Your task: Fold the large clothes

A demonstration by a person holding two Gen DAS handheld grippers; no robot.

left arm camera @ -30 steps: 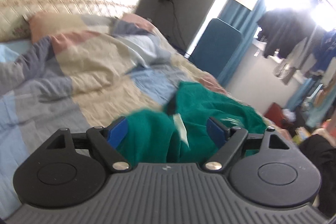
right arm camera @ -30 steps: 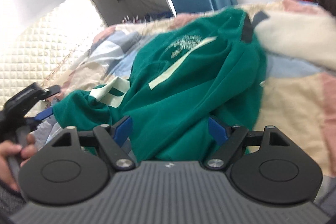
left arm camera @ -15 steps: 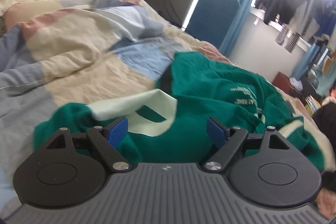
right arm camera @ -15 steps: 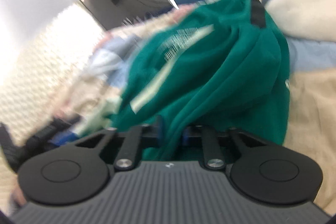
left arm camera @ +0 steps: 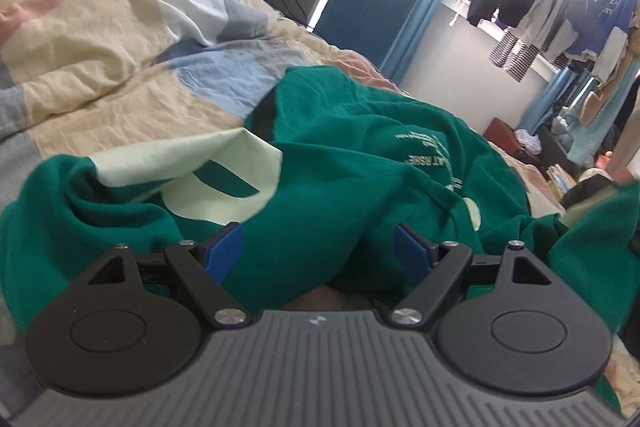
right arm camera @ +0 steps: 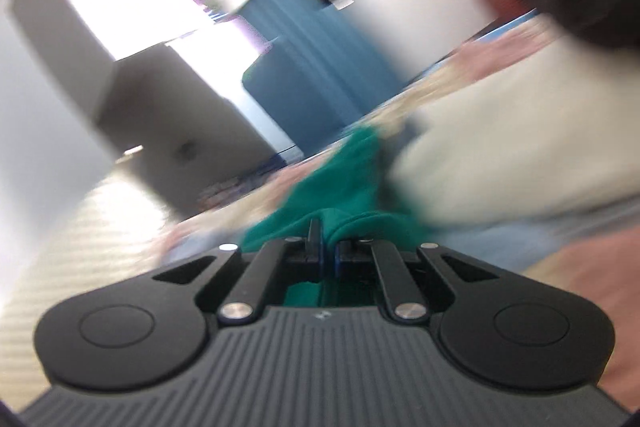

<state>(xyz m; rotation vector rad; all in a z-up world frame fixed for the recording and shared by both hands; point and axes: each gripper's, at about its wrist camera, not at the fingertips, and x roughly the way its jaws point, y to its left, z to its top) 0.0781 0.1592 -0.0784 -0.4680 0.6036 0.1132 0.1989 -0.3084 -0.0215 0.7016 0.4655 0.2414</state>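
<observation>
Green sweatshirt lies crumpled on the bed, being spread: right tool pinches its cloth, left tool, wide, must clamp the fold at twelve o'clock.

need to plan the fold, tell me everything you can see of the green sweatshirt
The green sweatshirt is soft, thick knit, dark green with pale mint patches and small pale lettering, plus a dark patch at its far edge. It lies crumpled and unfolded on the patchwork bed cover. The left gripper stands open over a raised fold, pads not pressing. The right gripper is shut on a bunched fold of it; that view is blurred.
</observation>
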